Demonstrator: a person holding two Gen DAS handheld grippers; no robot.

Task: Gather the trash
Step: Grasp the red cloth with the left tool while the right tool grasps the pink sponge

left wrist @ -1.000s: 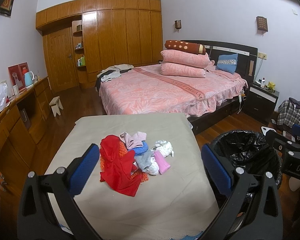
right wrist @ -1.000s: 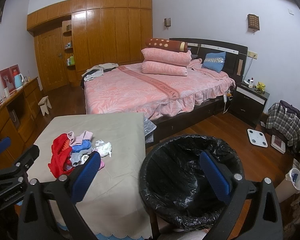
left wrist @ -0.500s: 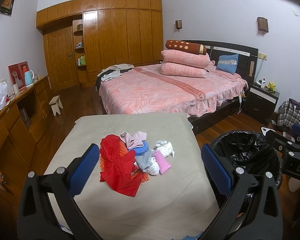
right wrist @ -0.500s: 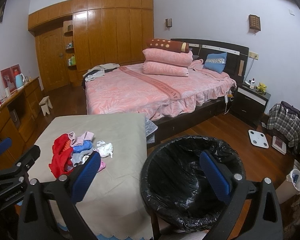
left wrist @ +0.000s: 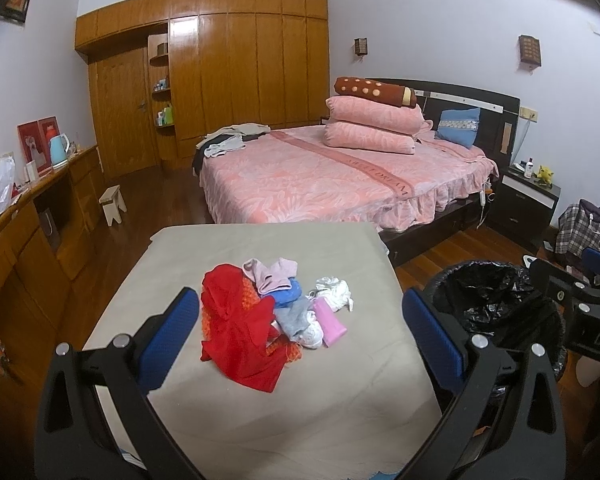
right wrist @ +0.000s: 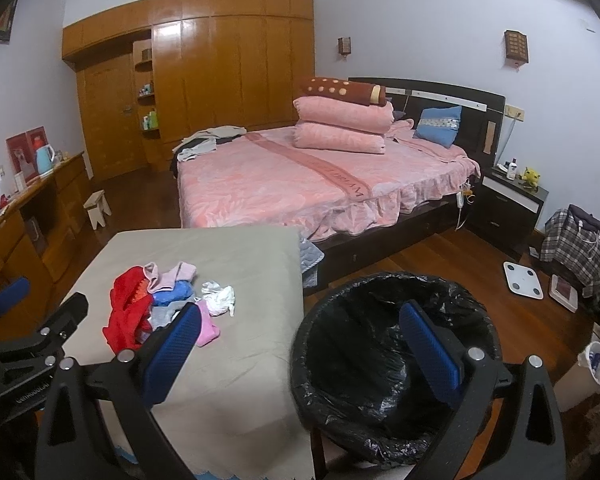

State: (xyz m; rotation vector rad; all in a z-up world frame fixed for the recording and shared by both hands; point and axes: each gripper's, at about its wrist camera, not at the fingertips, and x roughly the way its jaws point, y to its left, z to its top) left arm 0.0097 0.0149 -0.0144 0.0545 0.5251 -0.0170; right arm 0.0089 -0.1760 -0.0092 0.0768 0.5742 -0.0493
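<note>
A small heap of soft items point(left wrist: 268, 316) lies a little left of the frame centre in the left wrist view, on the grey cover: a crumpled red cloth point(left wrist: 240, 332) spreads across its lower left, a pale pink piece point(left wrist: 270, 274) lies at its top, a blue piece point(left wrist: 286, 294) just below that, a grey piece point(left wrist: 294, 318) in the middle, a flat pink item point(left wrist: 330, 320) angled along its lower right, and a crumpled white wad point(left wrist: 334, 292) at its upper right edge

A round bin lined with a black bag point(right wrist: 392, 344) stands open in the lower right of the right wrist view, upright, just beside the covered surface's right edge; nothing can be made out inside
</note>
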